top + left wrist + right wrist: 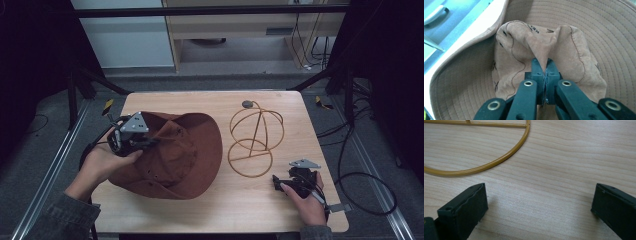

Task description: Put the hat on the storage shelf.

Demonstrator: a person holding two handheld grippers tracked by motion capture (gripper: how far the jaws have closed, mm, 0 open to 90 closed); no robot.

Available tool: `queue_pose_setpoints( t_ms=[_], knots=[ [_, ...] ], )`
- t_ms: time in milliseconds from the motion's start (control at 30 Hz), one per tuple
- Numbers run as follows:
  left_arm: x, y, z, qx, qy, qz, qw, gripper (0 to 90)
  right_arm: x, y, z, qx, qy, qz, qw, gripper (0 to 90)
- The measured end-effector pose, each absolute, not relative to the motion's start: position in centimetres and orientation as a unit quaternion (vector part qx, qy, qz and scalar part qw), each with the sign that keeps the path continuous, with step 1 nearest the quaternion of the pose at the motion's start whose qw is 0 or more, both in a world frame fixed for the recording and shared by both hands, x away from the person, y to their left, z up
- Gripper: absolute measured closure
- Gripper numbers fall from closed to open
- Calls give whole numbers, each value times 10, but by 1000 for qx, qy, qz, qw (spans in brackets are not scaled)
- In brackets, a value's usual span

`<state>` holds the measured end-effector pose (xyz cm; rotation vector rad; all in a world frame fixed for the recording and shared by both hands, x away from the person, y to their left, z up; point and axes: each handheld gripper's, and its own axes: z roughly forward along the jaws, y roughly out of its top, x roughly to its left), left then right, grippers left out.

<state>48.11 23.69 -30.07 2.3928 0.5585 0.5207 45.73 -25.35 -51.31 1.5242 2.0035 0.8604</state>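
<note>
Item 1, one hat [175,152]: brown, wide-brimmed, soft cloth with stitched rings on the brim. Lies on the tabletop [260,200] just left of the wire stand, crown up and crumpled. Judged light, limp and not fragile; it will sag and fold wherever it is lifted, so a pinch on a crown fold or on the stiffer stitched brim edge looks the soundest hold.

Item 2, one wire stand [254,140]: gold, dome-shaped frame on a ring base, upright, right of centre on the tabletop. Judged rigid and light, likely to slide if nudged. Taken as the landmark.

Item 3, two tongs. Left tongs [545,68]: well left of the stand, over the hat's crown, jaws closed tight on a raised fold of the crown cloth; a hand [102,165] grips them. Right tongs [539,207]: near the stand's base ring on its right front side, low over bare wood, jaws spread wide and holding nothing; a second hand [306,202] carries them.

Item 4, one tabletop: pale wood grain.
</note>
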Motion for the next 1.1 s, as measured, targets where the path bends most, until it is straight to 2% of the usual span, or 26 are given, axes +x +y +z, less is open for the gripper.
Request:
queue_pose_setpoints(
  t_ms=[700,1100],
  knots=[
    [469,240,-280,898,201,210,330,886,457,-254,-513,556,731,314,239,4],
    [466,238,-256,892,196,227,339,886,457,-254,-513,556,731,314,239,4]
  ],
)
